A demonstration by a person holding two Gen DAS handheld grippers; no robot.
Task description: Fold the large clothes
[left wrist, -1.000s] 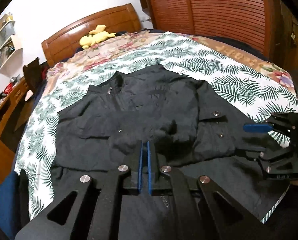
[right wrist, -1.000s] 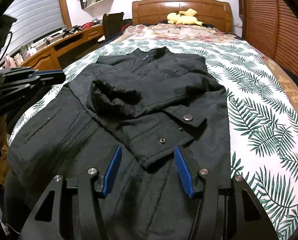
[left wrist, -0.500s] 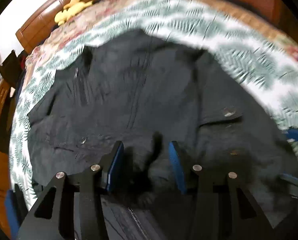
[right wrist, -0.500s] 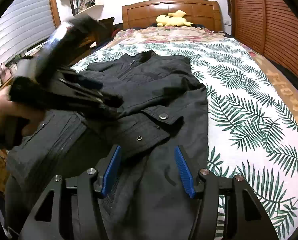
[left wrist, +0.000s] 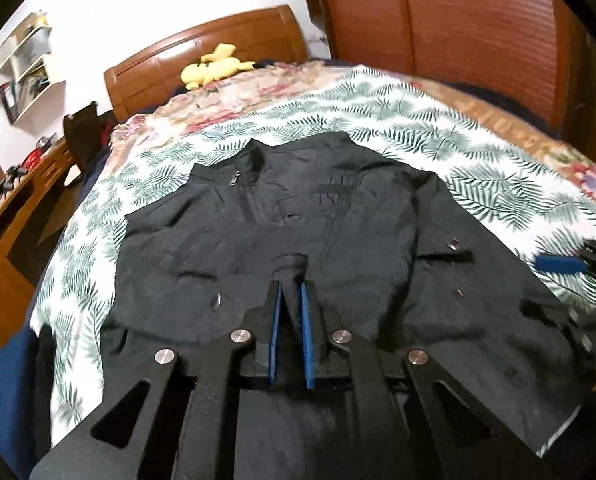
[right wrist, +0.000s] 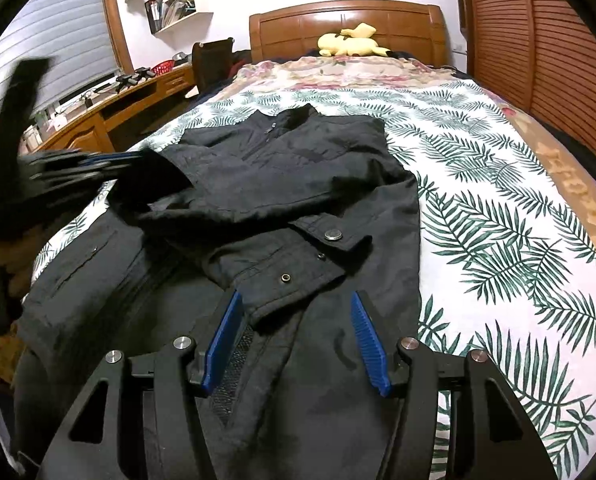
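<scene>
My left tool is clenched on a bunched fold of the black jacket, the blue ribbed pads nearly together with dark cloth pinched between them. The jacket lies spread on the bed's palm-leaf sheet, collar toward the wooden headboard, matte woven fabric with metal snaps on one cuff. My right tool hangs released, pads wide either side of that cuff, seemingly just above it. A yellow plush toy rests by the headboard
</scene>
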